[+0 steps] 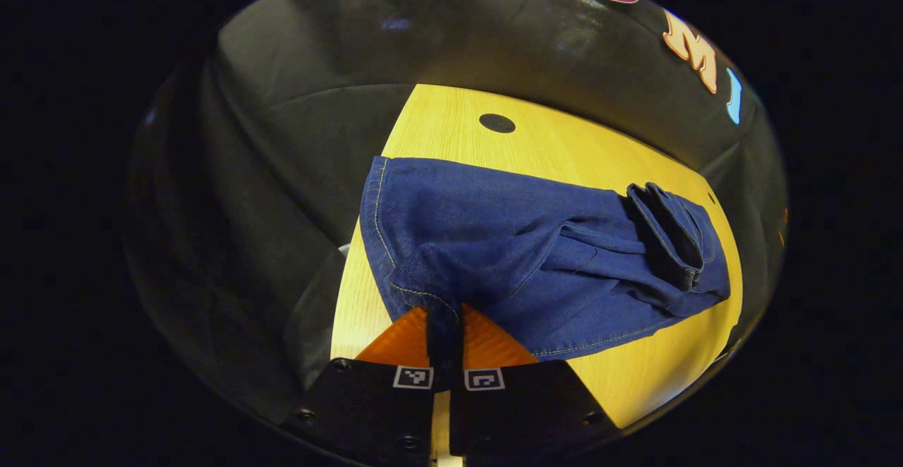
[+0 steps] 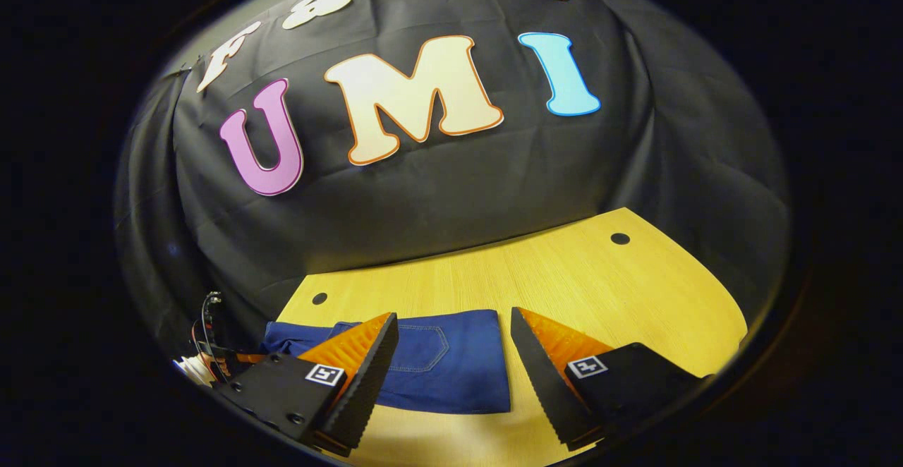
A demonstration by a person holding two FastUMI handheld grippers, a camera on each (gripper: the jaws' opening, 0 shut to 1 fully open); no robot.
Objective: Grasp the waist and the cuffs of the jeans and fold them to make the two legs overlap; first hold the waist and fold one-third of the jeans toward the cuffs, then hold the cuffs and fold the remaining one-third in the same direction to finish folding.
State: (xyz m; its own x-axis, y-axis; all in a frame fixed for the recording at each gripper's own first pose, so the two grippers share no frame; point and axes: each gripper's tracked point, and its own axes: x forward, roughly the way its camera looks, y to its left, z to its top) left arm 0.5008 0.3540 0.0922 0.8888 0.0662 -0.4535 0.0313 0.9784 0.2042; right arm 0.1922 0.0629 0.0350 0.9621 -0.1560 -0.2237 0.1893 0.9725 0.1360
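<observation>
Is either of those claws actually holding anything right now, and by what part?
The left gripper pinches the jeans at a near hem edge. The right gripper holds nothing; its jaws stand open above them.

Both views are dim at the margins and bright at centre: overhead light falls on the yellow table [image 1: 451, 128], which shows a soft sheen, while the black wall cloth [image 2: 437, 185] carries faint pale glare patches along its creases. Fisheye distortion is strong, bowing the table edges and stretching everything near the rim. The jeans [image 1: 522, 255] are sharp enough to show stitching and shaded folds; the outermost ring goes soft and dark.
</observation>
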